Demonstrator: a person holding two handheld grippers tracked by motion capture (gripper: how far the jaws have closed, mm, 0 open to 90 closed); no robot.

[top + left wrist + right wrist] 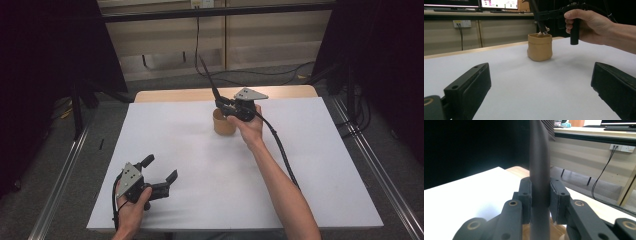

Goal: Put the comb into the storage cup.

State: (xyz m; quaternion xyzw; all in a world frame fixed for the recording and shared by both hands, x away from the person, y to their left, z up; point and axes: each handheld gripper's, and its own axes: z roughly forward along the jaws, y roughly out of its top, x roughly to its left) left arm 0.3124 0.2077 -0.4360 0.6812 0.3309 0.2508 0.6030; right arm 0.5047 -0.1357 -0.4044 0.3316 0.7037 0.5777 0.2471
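A white board (200, 165) covers a wooden table in a dim room, with black curtains at both sides, a pale panelled wall behind, and cables trailing over the grey floor.

At the near left corner the left gripper (161, 174) rests low in the person's hand, jaws spread wide with nothing between them. In its own view the two black jaws frame bare white board, and the tan cup (539, 47) stands well beyond them. This hand looks parked out of the way, leaving the working side free.

Further right, past the middle of the board and toward its far edge, the cup stands upright. Directly above its mouth the right gripper (221, 104) is closed tight on a long dark handle (539, 170), which rises steeply up and away toward the back wall. In the left gripper view the lower end of the tool reaches into the cup's opening, and something pale sits at the rim there; what it is, I cannot tell, and it may be the tool's head. Holding the handle low, near the cup, probably gives better control of the tip inside the narrow mouth.

Nothing else stands on the board. The right gripper's cable (282, 150) lies along the forearm, clear of the cup.
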